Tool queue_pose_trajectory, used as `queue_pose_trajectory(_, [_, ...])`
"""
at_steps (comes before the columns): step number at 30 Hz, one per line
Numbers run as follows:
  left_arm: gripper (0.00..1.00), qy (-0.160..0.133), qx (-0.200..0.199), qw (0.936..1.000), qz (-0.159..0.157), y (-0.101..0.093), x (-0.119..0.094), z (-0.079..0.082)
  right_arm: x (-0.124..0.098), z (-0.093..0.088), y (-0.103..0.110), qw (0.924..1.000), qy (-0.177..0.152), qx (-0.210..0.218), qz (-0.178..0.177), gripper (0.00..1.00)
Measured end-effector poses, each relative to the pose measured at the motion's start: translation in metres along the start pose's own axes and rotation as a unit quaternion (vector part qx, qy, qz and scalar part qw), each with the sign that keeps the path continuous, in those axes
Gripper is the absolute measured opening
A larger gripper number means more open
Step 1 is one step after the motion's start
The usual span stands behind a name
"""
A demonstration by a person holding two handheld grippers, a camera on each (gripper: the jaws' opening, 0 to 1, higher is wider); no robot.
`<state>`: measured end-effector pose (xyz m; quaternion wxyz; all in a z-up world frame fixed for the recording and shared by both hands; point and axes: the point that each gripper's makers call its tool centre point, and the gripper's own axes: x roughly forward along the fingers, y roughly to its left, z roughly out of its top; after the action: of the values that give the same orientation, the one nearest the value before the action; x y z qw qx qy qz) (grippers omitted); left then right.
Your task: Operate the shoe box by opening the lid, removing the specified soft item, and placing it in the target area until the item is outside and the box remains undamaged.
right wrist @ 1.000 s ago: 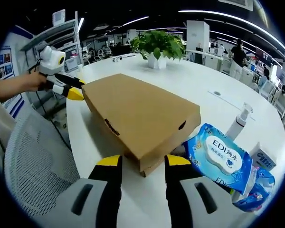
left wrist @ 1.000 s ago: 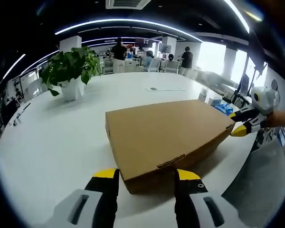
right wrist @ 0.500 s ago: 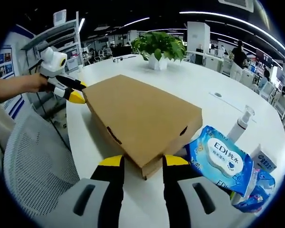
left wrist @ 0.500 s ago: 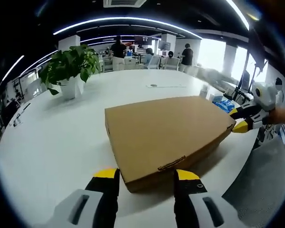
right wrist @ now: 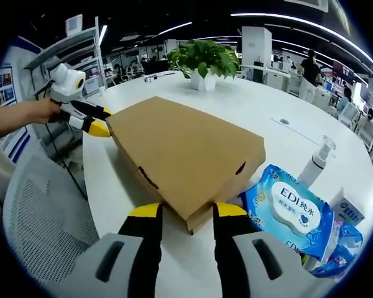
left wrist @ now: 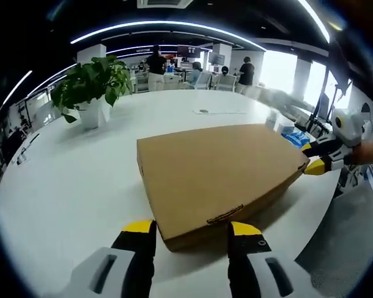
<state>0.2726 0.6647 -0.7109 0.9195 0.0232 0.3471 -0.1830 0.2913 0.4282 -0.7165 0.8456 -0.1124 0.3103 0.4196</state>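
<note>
Because the shoe box [left wrist: 217, 177] is plain corrugated cardboard, flat and wide, it will likely feel light and fairly stiff yet crease or tear at the tuck tab [left wrist: 224, 214] if pried hard, so the safest hold looks to be the lid's front edge near the corners; it lies closed on the white table [left wrist: 68, 186], with a wet-wipes pack [right wrist: 289, 211] just beside its right end and a pump bottle [right wrist: 315, 162] behind that. In the left gripper view the left gripper [left wrist: 191, 228] stands open, its yellow-tipped jaws straddling the box's near corner, holding nothing. In the right gripper view the right gripper [right wrist: 187, 211] is likewise open and empty, its jaws either side of the opposite corner; contact cannot be told
</note>
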Motion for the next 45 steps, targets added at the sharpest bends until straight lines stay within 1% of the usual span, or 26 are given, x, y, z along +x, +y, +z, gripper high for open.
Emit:
queue_pose_trajectory(18, [0.47,0.005,0.008,0.9999,-0.007,0.017,0.026,0.023,0.017,0.015,-0.022,0.9999,-0.006,0.012,-0.010,0.30])
queue_pose_trajectory(35, [0.47,0.005,0.002,1.0000,-0.006,0.021,0.045,0.039,0.027,0.025,-0.048,0.9997,-0.002,0.012,-0.021,0.31])
queue_pose_trajectory(45, [0.48,0.003,0.002,1.0000,-0.002,0.021,0.051,0.045,0.028,0.028,-0.053,0.9994,-0.007,0.017,-0.030,0.31])
